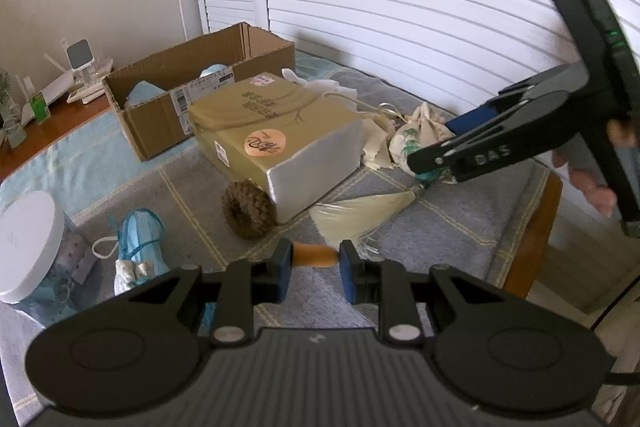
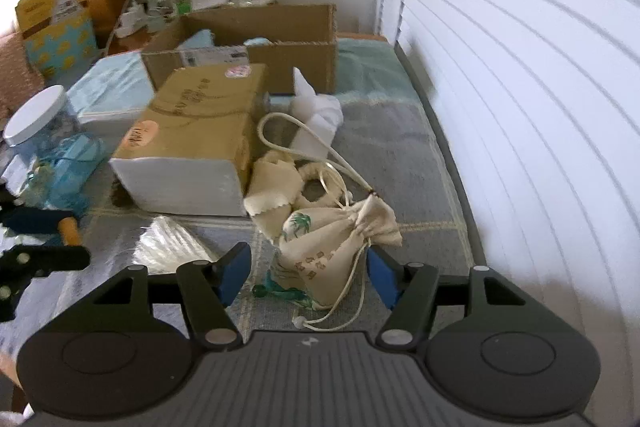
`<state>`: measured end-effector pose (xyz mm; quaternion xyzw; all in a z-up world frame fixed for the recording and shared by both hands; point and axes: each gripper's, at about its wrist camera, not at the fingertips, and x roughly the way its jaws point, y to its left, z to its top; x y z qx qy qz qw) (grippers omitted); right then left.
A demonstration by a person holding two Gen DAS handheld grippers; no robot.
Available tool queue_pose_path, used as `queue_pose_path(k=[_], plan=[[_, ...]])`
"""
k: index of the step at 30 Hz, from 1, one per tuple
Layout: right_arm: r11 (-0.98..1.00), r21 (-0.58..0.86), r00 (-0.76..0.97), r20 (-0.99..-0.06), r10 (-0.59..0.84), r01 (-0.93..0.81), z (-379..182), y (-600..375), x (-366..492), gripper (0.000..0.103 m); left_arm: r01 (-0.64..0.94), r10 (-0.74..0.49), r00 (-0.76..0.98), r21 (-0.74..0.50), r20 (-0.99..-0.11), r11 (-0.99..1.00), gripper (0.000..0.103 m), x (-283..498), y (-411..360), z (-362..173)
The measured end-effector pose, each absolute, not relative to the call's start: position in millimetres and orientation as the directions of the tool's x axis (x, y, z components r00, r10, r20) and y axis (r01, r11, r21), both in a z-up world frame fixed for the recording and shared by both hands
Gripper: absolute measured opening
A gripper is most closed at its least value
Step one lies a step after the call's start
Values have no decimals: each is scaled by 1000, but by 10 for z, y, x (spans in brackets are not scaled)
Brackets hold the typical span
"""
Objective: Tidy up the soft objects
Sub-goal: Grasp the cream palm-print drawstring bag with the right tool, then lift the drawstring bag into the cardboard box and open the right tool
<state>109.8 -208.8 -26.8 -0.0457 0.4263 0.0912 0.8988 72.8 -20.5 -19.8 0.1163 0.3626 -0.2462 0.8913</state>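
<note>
A cream drawstring pouch (image 2: pixel 332 247) with a green palm print lies on the grey checked cloth, between the open fingers of my right gripper (image 2: pixel 308 277); it also shows in the left wrist view (image 1: pixel 412 143), under my right gripper (image 1: pixel 434 167). My left gripper (image 1: pixel 314 269) is open, its blue pads either side of an orange handle (image 1: pixel 314 255) that leads to a pale tassel fan (image 1: pixel 360 215). A brown knitted ring (image 1: pixel 250 209) leans on a tan tissue pack (image 1: pixel 276 139). A blue face mask (image 1: pixel 140 239) lies at the left.
An open cardboard box (image 1: pixel 200 83) with blue soft items stands at the back. A white-lidded jar (image 1: pixel 28 243) stands at the left. Cream cloths (image 2: pixel 276 187) and white tissue (image 2: pixel 316 115) lie by the tan pack. White shutters (image 1: pixel 400 7) line the right side.
</note>
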Motion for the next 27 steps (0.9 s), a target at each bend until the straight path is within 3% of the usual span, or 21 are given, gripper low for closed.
queue_pose_path(k=[4, 5, 6, 12, 27], plan=[[983, -19, 617, -780, 100, -183, -346, -2054, 1170, 68, 522, -354, 617, 29, -703, 852, 24, 726, -198, -202], [983, -28, 615, -783, 91, -181, -358, -2040, 1185, 65, 522, -353, 617, 31, -704, 852, 24, 729, -194, -201], [984, -35, 614, -785, 82, -177, -367, -2032, 1196, 54, 523, -353, 615, 30, -705, 852, 24, 732, -191, -200], [983, -37, 623, -777, 85, -180, -240, -2061, 1141, 45, 532, -351, 597, 29, -721, 846, 24, 763, -163, -168], [982, -23, 744, -655, 129, -190, 696, -2028, 1229, 43, 542, -362, 615, 43, -701, 839, 24, 730, -7, -58]])
